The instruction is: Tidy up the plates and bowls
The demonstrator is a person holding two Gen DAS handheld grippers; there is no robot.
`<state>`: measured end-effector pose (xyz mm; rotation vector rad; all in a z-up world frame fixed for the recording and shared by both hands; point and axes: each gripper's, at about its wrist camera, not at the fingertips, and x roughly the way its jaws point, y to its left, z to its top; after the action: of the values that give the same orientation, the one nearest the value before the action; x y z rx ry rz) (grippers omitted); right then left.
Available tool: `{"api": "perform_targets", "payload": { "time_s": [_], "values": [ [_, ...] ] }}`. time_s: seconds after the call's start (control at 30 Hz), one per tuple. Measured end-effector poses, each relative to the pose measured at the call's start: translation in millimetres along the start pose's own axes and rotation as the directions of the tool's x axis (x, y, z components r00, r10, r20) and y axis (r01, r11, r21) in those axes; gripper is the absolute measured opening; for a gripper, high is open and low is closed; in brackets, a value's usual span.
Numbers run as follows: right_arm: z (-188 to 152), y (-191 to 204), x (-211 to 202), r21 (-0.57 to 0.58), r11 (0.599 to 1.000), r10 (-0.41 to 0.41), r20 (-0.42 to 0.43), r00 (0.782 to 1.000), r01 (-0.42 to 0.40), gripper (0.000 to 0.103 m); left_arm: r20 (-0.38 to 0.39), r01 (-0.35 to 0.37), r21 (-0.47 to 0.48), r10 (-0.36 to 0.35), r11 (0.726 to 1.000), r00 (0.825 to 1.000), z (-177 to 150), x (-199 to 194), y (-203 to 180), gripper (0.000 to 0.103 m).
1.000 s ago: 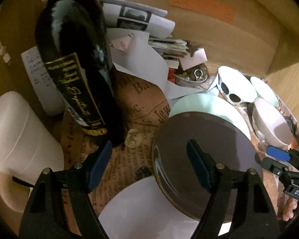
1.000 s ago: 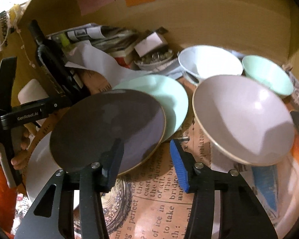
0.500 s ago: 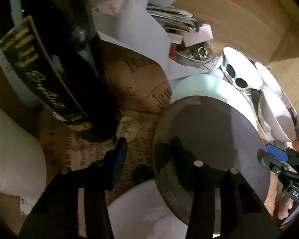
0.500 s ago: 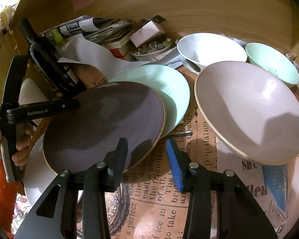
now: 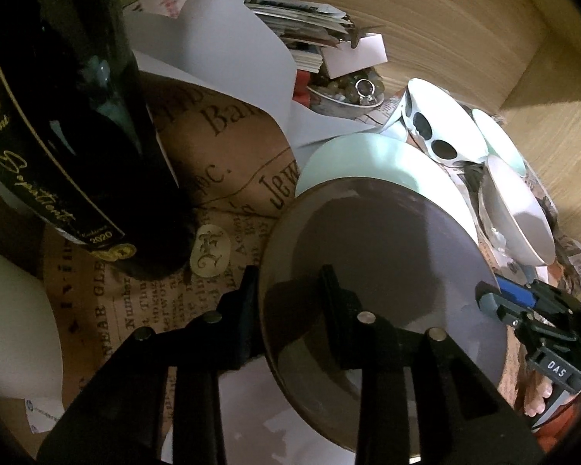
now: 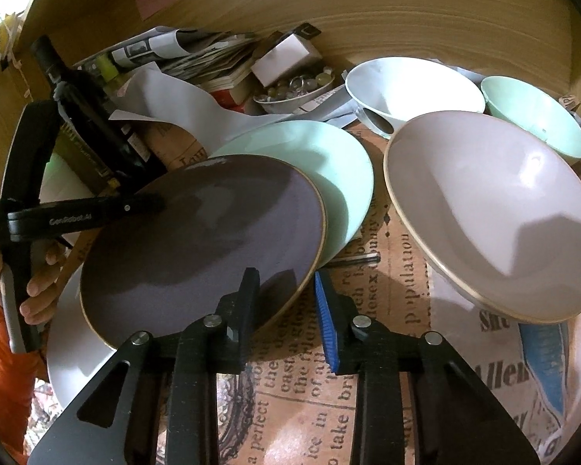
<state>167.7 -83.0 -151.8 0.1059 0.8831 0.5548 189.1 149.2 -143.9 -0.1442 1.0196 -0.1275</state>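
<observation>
Both grippers close in on the round dark purple-brown plate (image 6: pixel 201 248), centre frame, tilted over a pale mint plate (image 6: pixel 321 155) and a white plate (image 6: pixel 69 352). The left gripper (image 5: pixel 290 302) has just narrowed astride its left rim; the right gripper (image 6: pixel 286 302) narrows astride the lower-right rim, contact unclear. Newsprint-covered table (image 6: pixel 391 310), wooden wall behind.
</observation>
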Motion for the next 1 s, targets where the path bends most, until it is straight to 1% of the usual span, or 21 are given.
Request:
{"api": "perform_targets", "payload": {
  "time_s": [0.13, 0.27, 0.43, 0.57, 0.8, 1.0],
  "values": [
    [1, -2, 0, 0.008, 1.000, -0.020, 0.012, 1.000, 0.020, 0.026, 0.019, -0.018, 0.024, 0.017, 1.000, 1.000, -4, -3, -6, 0.031],
    [1, -5, -3, 0.015, 1.000, -0.010, 0.027, 1.000, 0.010, 0.026, 0.032, -0.016, 0.004, 0.016, 1.000, 0.999, -5, -4, -6, 0.031],
    [-1, -3, -4, 0.003, 1.000, -0.025, 0.044, 0.999, 0.025, 0.025, 0.060, -0.018, -0.001, 0.018, 1.000, 0.998, -9, -10, -9, 0.031],
    [-1, -5, -6, 0.019, 1.000, -0.008, 0.050, 0.999, 0.007, 0.024, 0.074, -0.018, -0.014, 0.019, 1.000, 0.997, -11, -14, -10, 0.031],
    [-1, -2, -13, 0.006, 1.000, -0.010, 0.064, 0.998, 0.010, 0.024, 0.110, -0.026, -0.019, 0.028, 0.999, 0.994, -19, -28, -18, 0.031],
    [-5, -3, -21, 0.008, 1.000, -0.002, 0.070, 0.998, 0.002, 0.024, 0.121, -0.031, -0.025, 0.033, 0.999, 0.992, -27, -37, -26, 0.031]
  ]
}}
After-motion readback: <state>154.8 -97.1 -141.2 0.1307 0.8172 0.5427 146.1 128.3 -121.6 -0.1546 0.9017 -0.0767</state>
